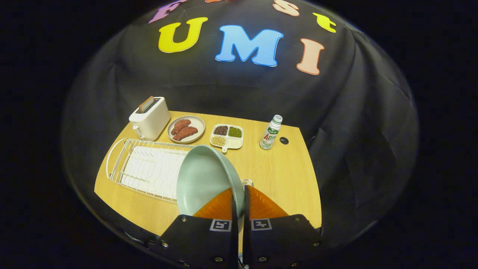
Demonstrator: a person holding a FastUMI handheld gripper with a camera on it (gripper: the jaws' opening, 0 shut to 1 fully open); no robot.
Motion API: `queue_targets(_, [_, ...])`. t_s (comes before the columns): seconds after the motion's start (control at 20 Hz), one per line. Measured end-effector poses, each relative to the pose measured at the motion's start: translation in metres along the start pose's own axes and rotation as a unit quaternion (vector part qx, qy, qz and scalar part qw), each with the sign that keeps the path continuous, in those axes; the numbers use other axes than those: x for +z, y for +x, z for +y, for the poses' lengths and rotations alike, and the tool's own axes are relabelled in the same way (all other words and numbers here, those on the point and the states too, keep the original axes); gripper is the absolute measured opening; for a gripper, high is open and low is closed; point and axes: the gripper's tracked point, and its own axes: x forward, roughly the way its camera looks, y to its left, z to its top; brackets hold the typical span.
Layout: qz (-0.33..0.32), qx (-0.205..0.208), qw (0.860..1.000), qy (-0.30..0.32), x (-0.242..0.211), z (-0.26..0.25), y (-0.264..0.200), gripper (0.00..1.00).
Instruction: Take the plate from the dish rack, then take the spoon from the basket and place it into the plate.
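A pale green plate [203,175] stands on edge, lifted above the right end of the white wire dish rack [145,168]. My gripper [239,200] is shut on the plate's rim, one finger on each face of it. The plate hides the right end of the rack and whatever lies behind it. A small piece of wire frame [247,182] shows just right of the plate's rim; I cannot tell whether it is the basket. The spoon is hidden.
On the wooden table [283,175], beyond the rack, stand a white toaster [150,117], a plate of meat [186,129], a divided dish of beans [227,136] and a small bottle [271,132]. A dark hole [284,140] sits beside the bottle.
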Motion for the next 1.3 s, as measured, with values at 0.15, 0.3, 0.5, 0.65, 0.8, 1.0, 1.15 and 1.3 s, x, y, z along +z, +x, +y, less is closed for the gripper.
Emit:
queue_targets(0.15, [0.003, 0.049, 0.998, 0.032, -0.03, -0.002, -0.004, 0.05])
queue_targets(0.3, [0.015, 0.095, 0.994, 0.061, -0.075, -0.003, -0.001, 0.05])
queue_targets(0.5, [0.033, 0.128, 0.986, 0.103, -0.143, -0.014, 0.014, 0.05])
queue_targets(0.65, [0.05, 0.151, 0.974, 0.159, -0.175, -0.018, 0.028, 0.04])
queue_targets(0.8, [0.048, 0.157, 0.972, 0.167, -0.196, -0.023, 0.046, 0.05])
queue_targets(1.0, [0.033, 0.171, 0.971, 0.167, -0.215, -0.018, 0.07, 0.05])
queue_targets(1.15, [0.056, 0.195, 0.958, 0.203, -0.232, -0.008, 0.091, 0.05])
queue_targets(1.3, [0.067, 0.208, 0.948, 0.232, -0.243, -0.001, 0.109, 0.05])
